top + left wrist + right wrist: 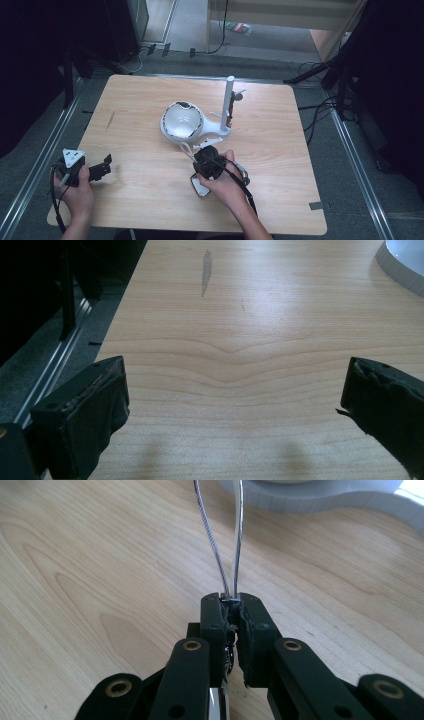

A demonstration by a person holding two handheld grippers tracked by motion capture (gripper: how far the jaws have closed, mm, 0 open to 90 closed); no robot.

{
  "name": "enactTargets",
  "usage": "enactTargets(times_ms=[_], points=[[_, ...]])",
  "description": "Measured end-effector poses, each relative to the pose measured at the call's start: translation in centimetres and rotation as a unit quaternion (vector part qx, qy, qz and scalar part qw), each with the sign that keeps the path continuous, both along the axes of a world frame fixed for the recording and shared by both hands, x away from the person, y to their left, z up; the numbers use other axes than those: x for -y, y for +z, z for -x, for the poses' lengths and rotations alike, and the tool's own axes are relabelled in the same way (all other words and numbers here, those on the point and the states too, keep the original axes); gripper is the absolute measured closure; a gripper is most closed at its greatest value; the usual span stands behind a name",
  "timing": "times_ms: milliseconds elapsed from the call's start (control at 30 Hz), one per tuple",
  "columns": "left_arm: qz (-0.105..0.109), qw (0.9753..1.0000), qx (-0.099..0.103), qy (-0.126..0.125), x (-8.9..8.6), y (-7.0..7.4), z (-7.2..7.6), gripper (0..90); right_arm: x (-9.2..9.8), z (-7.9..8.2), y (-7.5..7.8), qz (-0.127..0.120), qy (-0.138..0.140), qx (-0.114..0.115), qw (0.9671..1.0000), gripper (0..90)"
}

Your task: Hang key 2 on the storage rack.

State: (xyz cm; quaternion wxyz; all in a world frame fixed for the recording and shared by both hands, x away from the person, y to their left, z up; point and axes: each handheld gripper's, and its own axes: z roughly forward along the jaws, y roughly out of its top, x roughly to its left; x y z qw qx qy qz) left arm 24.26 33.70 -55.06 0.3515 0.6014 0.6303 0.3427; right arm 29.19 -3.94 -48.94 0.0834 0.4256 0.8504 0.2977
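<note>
Right claw (233, 602) pinches a wire loop (220, 545) clear up close; left claw (235, 400) gapes wide

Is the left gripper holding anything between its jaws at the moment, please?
No, the left gripper is open, with bare table between its jaws.

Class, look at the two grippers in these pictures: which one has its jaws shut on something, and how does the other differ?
The right gripper: its jaws are shut on a thin wire loop. The left gripper has its jaws wide apart over bare wooden table.

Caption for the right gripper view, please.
Right gripper shut on a wire loop above the wooden table, white mixer base ahead.
</note>
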Motion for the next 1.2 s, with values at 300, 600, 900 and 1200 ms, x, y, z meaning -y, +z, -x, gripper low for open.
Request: enactTargets(times_ms=[300,600,900,1200], points=[[0.009,0.9999,-0.005,-0.001,-0.2,0.0,-0.1,0.0,0.4,0.5,0.2,-0.025,-0.005,0.04,0.9989,83.1],[0.011,0.9999,-0.006,-0.001,-0.2,0.0,-0.1,0.0,0.5,1.2,0.9,-0.047,-0.018,0.087,0.9949,83.1],[0.013,0.9999,-0.005,-0.001,-0.2,0.0,-0.1,0.0,1.5,1.2,1.7,-0.078,-0.033,0.121,0.989,83.1],[0.012,0.9999,-0.008,-0.003,-0.2,0.0,-0.1,0.0,2.1,1.5,2.5,-0.094,-0.059,0.171,0.979,83.1]])
